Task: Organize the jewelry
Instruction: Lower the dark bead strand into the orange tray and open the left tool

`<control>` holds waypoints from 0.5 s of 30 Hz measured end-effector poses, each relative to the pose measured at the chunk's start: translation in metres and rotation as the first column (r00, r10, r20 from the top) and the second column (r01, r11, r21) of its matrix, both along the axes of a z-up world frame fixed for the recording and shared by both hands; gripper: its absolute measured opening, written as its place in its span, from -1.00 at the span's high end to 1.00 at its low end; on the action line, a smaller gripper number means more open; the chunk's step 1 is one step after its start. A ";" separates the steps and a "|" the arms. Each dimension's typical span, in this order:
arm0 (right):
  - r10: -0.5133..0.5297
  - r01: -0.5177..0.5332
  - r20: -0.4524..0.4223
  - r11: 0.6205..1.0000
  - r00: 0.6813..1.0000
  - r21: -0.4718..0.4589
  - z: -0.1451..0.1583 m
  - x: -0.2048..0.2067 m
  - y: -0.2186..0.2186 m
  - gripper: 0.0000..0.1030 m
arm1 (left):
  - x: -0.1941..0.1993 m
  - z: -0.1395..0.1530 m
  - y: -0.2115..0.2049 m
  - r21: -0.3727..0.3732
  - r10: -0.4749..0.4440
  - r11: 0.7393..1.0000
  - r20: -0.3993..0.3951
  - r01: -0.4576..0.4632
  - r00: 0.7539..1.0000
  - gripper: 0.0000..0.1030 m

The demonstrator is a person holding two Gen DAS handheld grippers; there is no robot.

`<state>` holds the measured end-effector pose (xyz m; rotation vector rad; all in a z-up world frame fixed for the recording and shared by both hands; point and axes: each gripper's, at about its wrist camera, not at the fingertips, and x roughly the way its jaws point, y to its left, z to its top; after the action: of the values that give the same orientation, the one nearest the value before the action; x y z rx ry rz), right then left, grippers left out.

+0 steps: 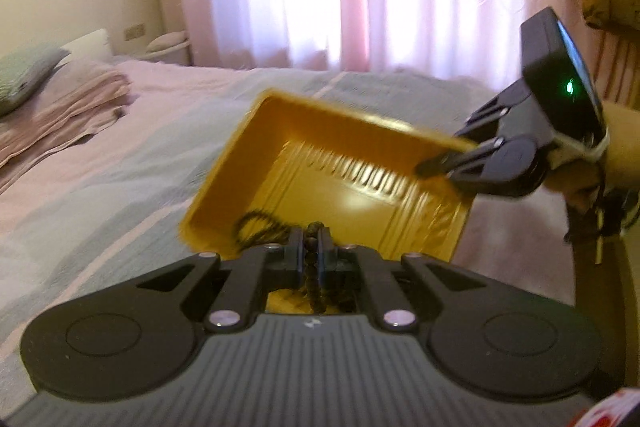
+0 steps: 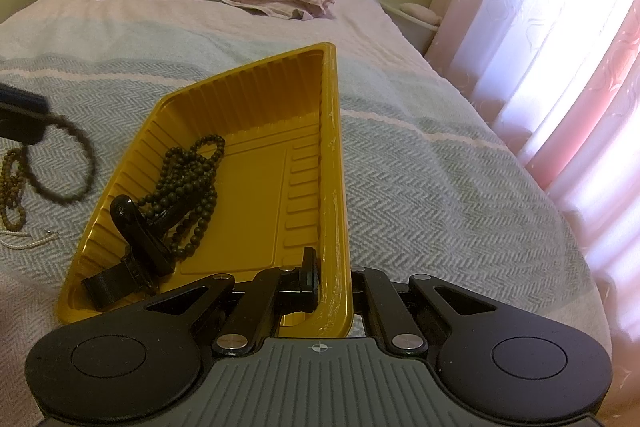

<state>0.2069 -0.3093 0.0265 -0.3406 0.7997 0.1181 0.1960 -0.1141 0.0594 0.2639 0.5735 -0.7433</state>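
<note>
- Dark bead bracelet (image 1: 311,259) hangs pinched between the closed fingers of the left tool (image 1: 310,247); in the right view its loop (image 2: 66,163) dangles over the bed, just left of the tray.
- Best way to finish this step, I judge: carry the loop well over the near wall of the yellow tray (image 2: 256,183) before opening, so it cannot catch on the rim or drop outside.
- Lowering it close to the tray floor should keep the beads from bouncing out.
- Aim for the bare floor beside the bead strand (image 2: 188,183) already lying there with a black clip (image 2: 132,239), to avoid tangling.
- Right tool (image 2: 332,279) is clamped shut on the tray's right wall, tilting it; keeping it steady gives the left a fixed target.
- Left on the bed (image 2: 400,167), near the tray: a brown bead strand (image 2: 12,183) and a pale chain (image 2: 28,241), likely next.
- Risk: the tilted tray could let its contents slide toward the low corner.
</note>
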 end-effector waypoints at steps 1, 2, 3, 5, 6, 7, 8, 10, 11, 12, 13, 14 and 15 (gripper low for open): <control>0.001 -0.001 -0.001 1.000 1.000 0.001 0.000 0.000 0.000 0.93 | 0.002 0.000 -0.007 -0.008 -0.010 1.000 -0.001 0.010 1.000 0.89; 0.001 -0.001 -0.001 1.000 1.000 0.001 0.000 0.000 0.000 0.93 | 0.003 0.000 -0.013 -0.014 -0.017 1.000 -0.004 0.017 1.000 0.89; 0.002 -0.002 -0.001 1.000 1.000 0.002 0.000 0.000 0.000 0.93 | 0.005 -0.001 -0.019 -0.021 -0.023 1.000 -0.007 0.023 1.000 0.89; 0.002 -0.002 -0.002 1.000 1.000 0.002 0.001 0.001 -0.001 0.93 | 0.008 -0.003 -0.028 -0.030 -0.033 0.999 -0.016 0.033 0.999 0.89; 0.002 -0.002 -0.002 1.000 1.000 0.003 0.001 0.001 -0.001 0.93 | 0.009 -0.004 -0.032 -0.034 -0.038 0.999 -0.021 0.037 0.999 0.89; 0.002 -0.002 -0.002 1.000 1.000 0.004 0.001 0.001 -0.001 0.93 | 0.010 -0.006 -0.035 -0.037 -0.042 0.998 -0.025 0.041 0.999 0.89; 0.002 -0.002 -0.003 1.000 1.000 0.005 0.000 0.001 -0.002 0.93 | 0.011 -0.007 -0.038 -0.041 -0.045 0.998 -0.032 0.044 0.998 0.89; 0.002 -0.002 -0.004 1.000 1.000 0.007 0.000 0.001 -0.002 0.93 | 0.013 -0.010 -0.045 -0.043 -0.052 0.998 -0.042 0.050 0.998 0.89; 0.003 -0.002 -0.005 1.000 1.000 0.008 0.000 0.001 -0.002 0.93 | 0.015 -0.012 -0.048 -0.041 -0.054 0.998 -0.046 0.052 0.997 0.89; 0.003 -0.003 -0.005 1.000 1.000 0.008 0.000 0.001 -0.002 0.93 | 0.016 -0.014 -0.051 -0.039 -0.059 0.998 -0.051 0.057 0.997 0.89; 0.003 -0.003 -0.006 1.000 1.000 0.009 0.000 0.001 -0.002 0.93 | 0.018 -0.016 -0.053 -0.037 -0.060 0.998 -0.056 0.058 0.997 0.89; 0.003 -0.003 -0.005 1.000 1.000 0.008 0.001 0.001 -0.002 0.93 | 0.019 -0.018 -0.053 -0.036 -0.062 0.998 -0.062 0.060 0.996 0.89; 0.003 -0.003 -0.005 1.000 1.000 0.008 0.001 0.001 -0.002 0.93 | 0.021 -0.020 -0.055 -0.035 -0.062 0.998 -0.068 0.060 0.996 0.89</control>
<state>0.2079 -0.3115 0.0270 -0.3340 0.8036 0.1252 0.2168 -0.1689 0.0399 0.2267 0.6203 -0.8230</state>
